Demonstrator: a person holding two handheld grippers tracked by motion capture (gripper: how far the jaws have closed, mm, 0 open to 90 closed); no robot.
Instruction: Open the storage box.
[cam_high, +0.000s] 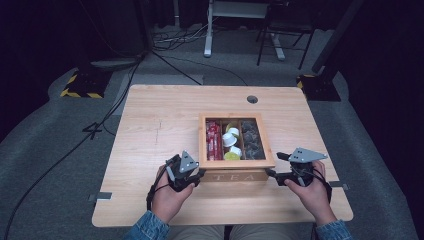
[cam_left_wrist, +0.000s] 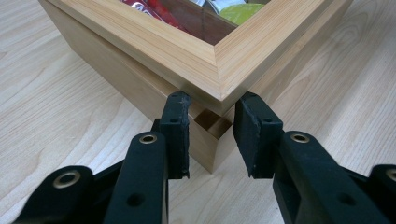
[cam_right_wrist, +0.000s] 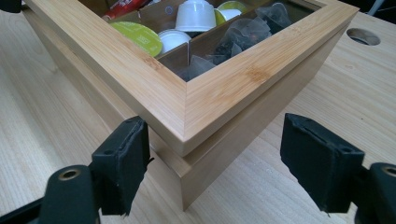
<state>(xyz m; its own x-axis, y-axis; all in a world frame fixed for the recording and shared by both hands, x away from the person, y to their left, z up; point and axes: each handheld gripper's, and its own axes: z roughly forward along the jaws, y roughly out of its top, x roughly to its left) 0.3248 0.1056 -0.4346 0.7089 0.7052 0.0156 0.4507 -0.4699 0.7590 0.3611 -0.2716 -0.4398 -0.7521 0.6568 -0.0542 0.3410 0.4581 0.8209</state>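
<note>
Tea box (cam_high: 236, 169) at tabletop (cam_high: 150, 130) centre-right; left claw (cam_left_wrist: 211, 133) narrowly open at its 7 o'clock corner, right claw (cam_right_wrist: 215, 158) wide at 5 o'clock: uneven lifting may skew the lid (cam_right_wrist: 154, 88).

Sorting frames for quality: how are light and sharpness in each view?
High view: table evenly lit, surroundings dark, slightly soft. Left gripper view: wooden box corner crisp, near jaws slightly soft. Right gripper view: box corner sharp, faint glare on its glass lid.
</note>
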